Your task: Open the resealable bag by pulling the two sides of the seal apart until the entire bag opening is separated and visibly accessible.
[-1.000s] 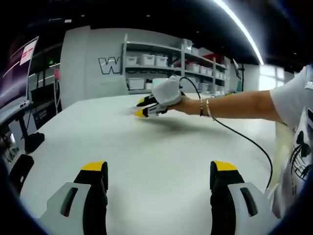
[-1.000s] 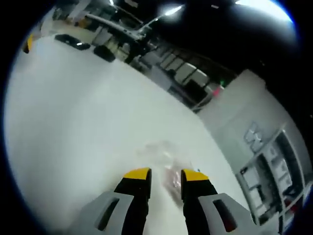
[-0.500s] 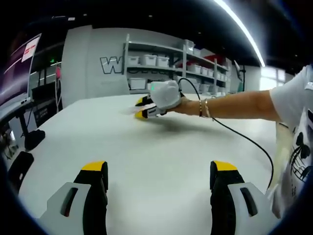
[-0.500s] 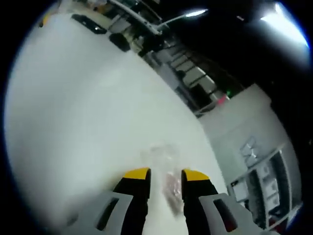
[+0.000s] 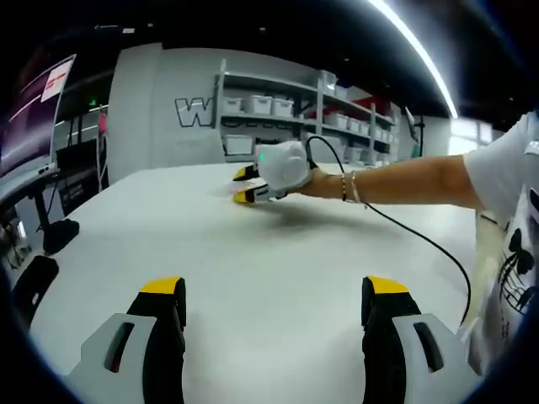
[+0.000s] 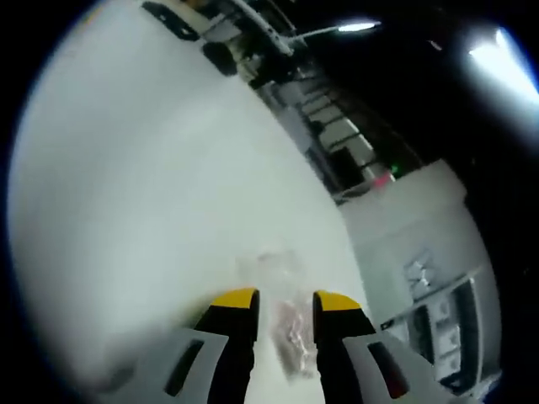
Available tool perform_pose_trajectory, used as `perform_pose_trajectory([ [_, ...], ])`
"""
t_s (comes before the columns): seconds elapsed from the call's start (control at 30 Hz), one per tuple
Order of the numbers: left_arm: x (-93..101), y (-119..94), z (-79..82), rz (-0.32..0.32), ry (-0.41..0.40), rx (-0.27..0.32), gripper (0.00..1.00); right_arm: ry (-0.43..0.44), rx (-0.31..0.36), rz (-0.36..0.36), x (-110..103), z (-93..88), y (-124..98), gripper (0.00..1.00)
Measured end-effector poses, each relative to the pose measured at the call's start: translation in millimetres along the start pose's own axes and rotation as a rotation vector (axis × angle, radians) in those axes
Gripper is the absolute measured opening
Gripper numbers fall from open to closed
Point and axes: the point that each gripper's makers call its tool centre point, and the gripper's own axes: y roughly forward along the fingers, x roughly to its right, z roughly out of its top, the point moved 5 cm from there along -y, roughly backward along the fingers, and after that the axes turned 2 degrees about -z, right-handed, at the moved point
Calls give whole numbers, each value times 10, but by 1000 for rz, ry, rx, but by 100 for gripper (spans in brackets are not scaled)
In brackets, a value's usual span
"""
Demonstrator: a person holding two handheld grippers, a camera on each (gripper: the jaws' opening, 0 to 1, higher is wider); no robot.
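A clear resealable bag (image 6: 288, 335) with pinkish content sits between the yellow-tipped jaws of my right gripper (image 6: 285, 300), which are close together and shut on it. Its far end (image 6: 274, 261) reaches forward over the white table (image 6: 126, 185). In the left gripper view, a hand holds the right gripper (image 5: 246, 185) low over the far part of the table (image 5: 269, 252), and the bag is a faint clear sliver (image 5: 226, 192) at its tips. My left gripper (image 5: 274, 288) stands wide open near the table's front edge, with nothing between its jaws.
A black cable (image 5: 421, 240) runs from the right gripper across the table toward the person in a white shirt (image 5: 514, 227) at the right. Shelves with white bins (image 5: 286, 114) stand behind the table, and dark chairs (image 5: 50, 240) at its left.
The right gripper view has tilted, so the table and room swing across it while the bag stays between the jaws. The hand holding the right gripper shifted slightly. The left gripper has held still.
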Motion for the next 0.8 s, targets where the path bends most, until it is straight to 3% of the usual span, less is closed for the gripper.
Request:
perform_pose_trajectory([
  [0.4, -48, -28, -10, 7, -12, 12, 85, -165, 2, -16, -28, 98, 57, 22],
  [0.8, -96, -40, -29, 11, -21, 15, 85, -182, -19, -27, -10, 126, 146, 20],
])
